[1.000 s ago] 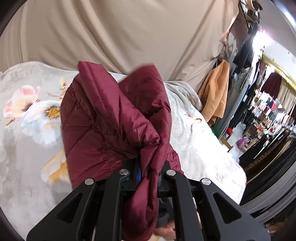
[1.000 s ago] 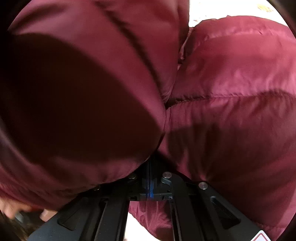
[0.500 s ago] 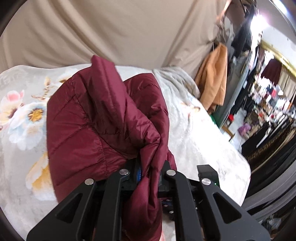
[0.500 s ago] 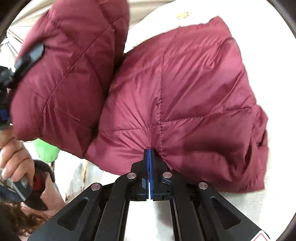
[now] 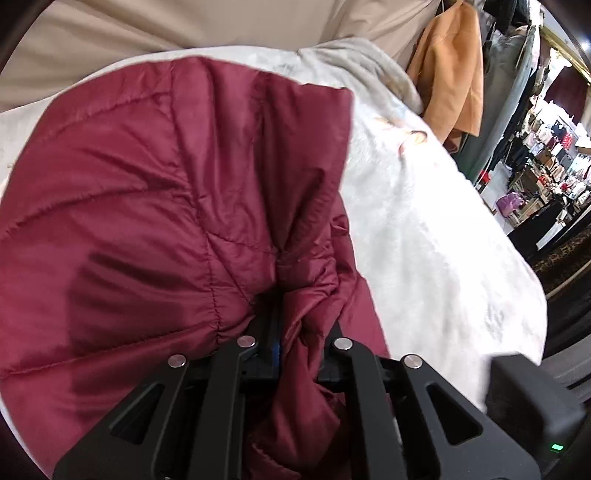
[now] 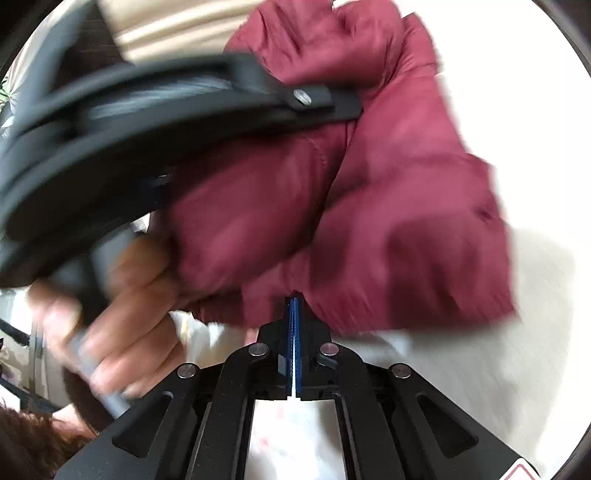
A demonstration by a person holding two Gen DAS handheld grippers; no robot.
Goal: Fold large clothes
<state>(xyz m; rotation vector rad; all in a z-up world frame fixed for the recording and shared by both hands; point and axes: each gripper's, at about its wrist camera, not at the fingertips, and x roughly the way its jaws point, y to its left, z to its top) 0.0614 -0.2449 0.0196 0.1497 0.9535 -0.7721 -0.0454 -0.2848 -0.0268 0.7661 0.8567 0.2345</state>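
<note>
A maroon quilted puffer jacket lies bunched on a white floral blanket. My left gripper is shut on a thick fold of the jacket, low over the blanket. My right gripper has its blue pads pressed together right at the jacket's near edge; whether it pinches fabric is unclear. The left gripper's black body and the hand holding it fill the left of the right wrist view, blurred by motion.
A beige curtain hangs behind the bed. An orange coat and racks of clothes stand at the right beyond the blanket's edge. The other gripper's black body shows at lower right in the left wrist view.
My left gripper has brought its jacket fold down and across onto the rest of the jacket, close in front of the right gripper. The jacket now looks flatter and fills more of the left view.
</note>
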